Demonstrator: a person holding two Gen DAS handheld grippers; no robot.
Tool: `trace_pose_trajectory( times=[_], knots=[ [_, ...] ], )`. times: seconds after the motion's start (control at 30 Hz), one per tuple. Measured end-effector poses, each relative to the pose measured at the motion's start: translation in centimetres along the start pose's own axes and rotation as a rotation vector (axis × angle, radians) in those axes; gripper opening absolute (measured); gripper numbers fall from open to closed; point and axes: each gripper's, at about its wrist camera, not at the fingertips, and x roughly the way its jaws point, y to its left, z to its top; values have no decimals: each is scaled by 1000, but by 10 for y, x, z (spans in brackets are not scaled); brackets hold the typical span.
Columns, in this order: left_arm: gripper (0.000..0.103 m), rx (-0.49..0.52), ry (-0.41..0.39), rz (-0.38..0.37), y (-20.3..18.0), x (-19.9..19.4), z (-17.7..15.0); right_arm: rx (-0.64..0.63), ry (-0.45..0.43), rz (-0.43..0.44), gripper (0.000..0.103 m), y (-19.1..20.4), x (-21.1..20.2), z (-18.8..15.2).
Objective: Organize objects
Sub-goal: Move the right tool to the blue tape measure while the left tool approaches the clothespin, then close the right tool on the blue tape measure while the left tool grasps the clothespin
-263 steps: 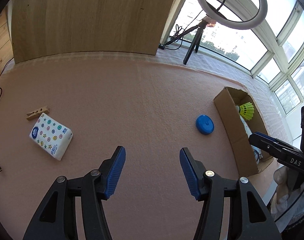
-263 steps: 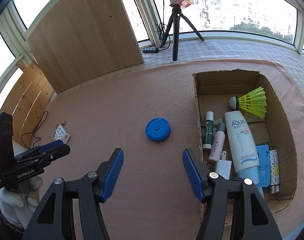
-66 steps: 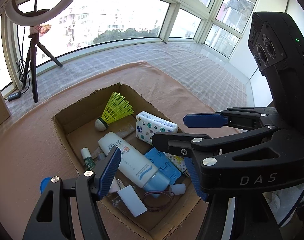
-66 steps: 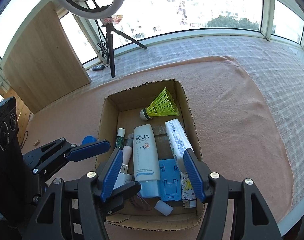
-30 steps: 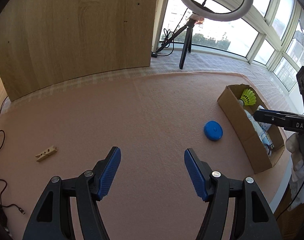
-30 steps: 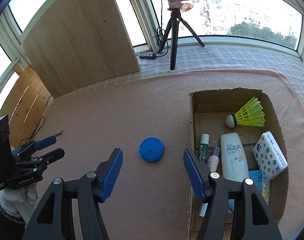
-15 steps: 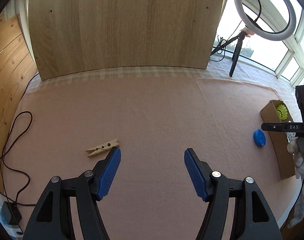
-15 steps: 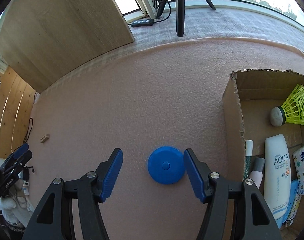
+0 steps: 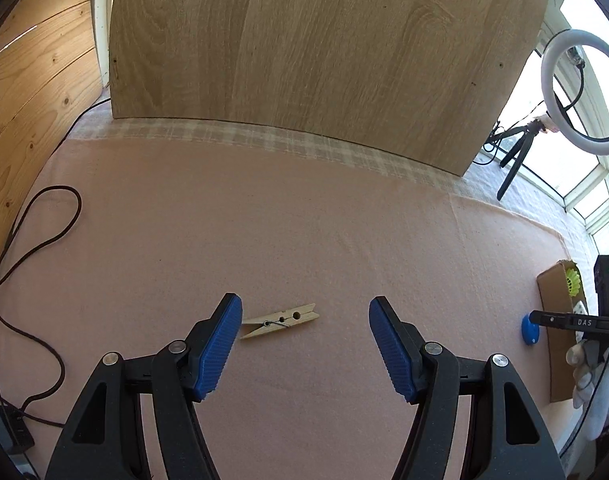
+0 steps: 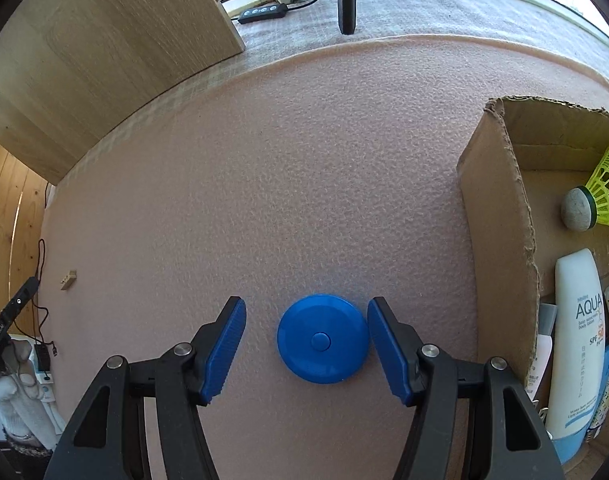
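Your right gripper [image 10: 306, 344] jaws wide around blue disc [image 10: 322, 338], right pad nearly touching; off-centre closing may shove it. Left gripper [image 9: 304, 344] wide, empty; clothespin [image 9: 279, 320] sits toward left pad.

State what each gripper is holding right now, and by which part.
Nothing is held. The left gripper stands open above the wooden clothespin on the cloth. The right gripper straddles the blue round disc, jaws open, not yet clamped on it.

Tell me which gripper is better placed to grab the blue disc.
Right. The right gripper has the blue disc between its open fingers; the left gripper is over the clothespin, far off.
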Motion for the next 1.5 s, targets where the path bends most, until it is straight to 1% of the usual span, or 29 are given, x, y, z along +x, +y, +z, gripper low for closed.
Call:
trace_pose_trajectory(
  times=[0.1,0.17,0.2,0.3,0.4,0.57,0.77,0.8,0.93,1.13,1.17,1.23,1.27,1.33,1.43,1.5],
  knots=[
    [69,-50,10,-10,17,11,6,24,20,32,59,1,3,-4],
    [69,-75,28,-32,25,20,7,38,30,56,59,2,5,-7],
    [69,-76,38,-40,26,25,8,35,31,56,59,4,6,-8],
    [69,-57,62,-28,26,39,13,20,23,41,59,8,6,-12],
    [69,-51,101,-57,24,53,16,20,28,46,59,11,7,-12],
    [68,4,153,-76,12,64,11,12,28,47,59,14,8,-11],
    [68,109,206,-85,-15,62,-8,-3,28,46,59,15,9,-9],
    [68,127,212,-74,-21,62,-12,-7,27,45,59,15,9,-9],
    [68,190,221,-59,-42,59,-28,-17,25,45,59,16,10,-8],
    [68,286,205,34,-59,59,-44,-30,17,44,59,17,9,-9],
    [64,291,201,42,-60,59,-44,-31,15,42,59,17,8,-10],
    [54,286,194,66,-61,58,-44,-41,12,37,59,17,8,-11],
    [51,278,193,66,-60,58,-43,-45,12,34,59,18,8,-11],
    [51,262,195,49,-53,53,-41,-53,11,26,59,17,6,-12],
    [50,261,194,49,-59,53,-44,-67,2,1,59,17,6,-13],
    [49,243,190,36,-62,52,-46,-79,-1,-10,59,18,6,-14]
  ],
)
